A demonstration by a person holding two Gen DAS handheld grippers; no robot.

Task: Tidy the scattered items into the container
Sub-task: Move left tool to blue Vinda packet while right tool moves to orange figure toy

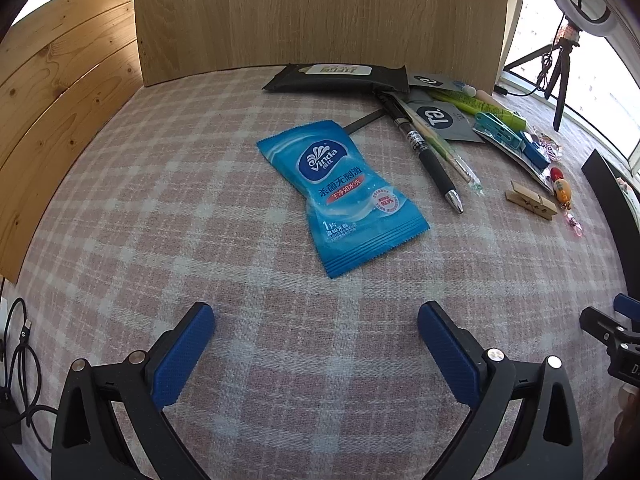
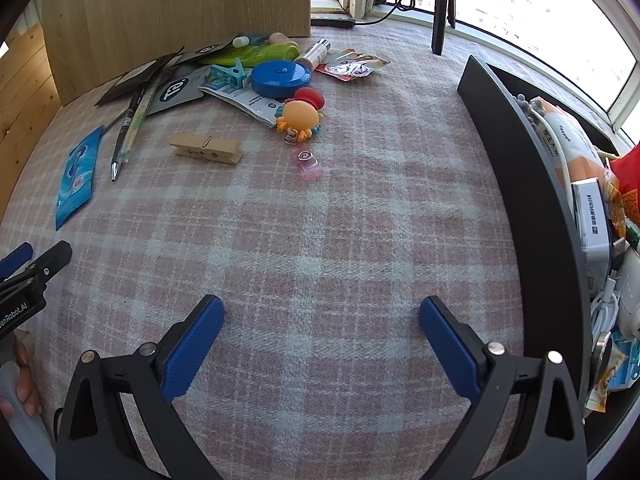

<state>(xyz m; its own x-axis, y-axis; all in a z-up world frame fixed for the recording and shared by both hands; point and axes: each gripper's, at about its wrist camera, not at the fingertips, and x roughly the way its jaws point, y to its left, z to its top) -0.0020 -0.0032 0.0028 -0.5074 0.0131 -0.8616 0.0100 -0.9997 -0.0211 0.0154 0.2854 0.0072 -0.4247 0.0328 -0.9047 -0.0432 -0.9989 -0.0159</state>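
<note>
A blue wet-wipe sachet (image 1: 342, 196) lies on the checked cloth just ahead of my left gripper (image 1: 316, 314), whose jaws stand wide open and empty. Beyond it lie a black pen (image 1: 424, 148), a black wipes pack (image 1: 340, 78) and a wooden clothespin (image 1: 530, 201). My right gripper (image 2: 322, 310) is open too, above bare cloth. Ahead of it I see the clothespin (image 2: 206, 149), an orange crab toy (image 2: 300, 116), a pink clip (image 2: 308, 165) and a blue round tape measure (image 2: 281, 73). The black container (image 2: 532, 216) stands to its right, holding several items.
A wooden board (image 1: 320, 12) stands upright behind the clutter, and wooden planks (image 1: 60, 92) run along the left. A tripod (image 2: 442, 4) stands by the window. Cables (image 1: 20, 364) hang at the left table edge. A hand (image 2: 24, 376) grips the left tool.
</note>
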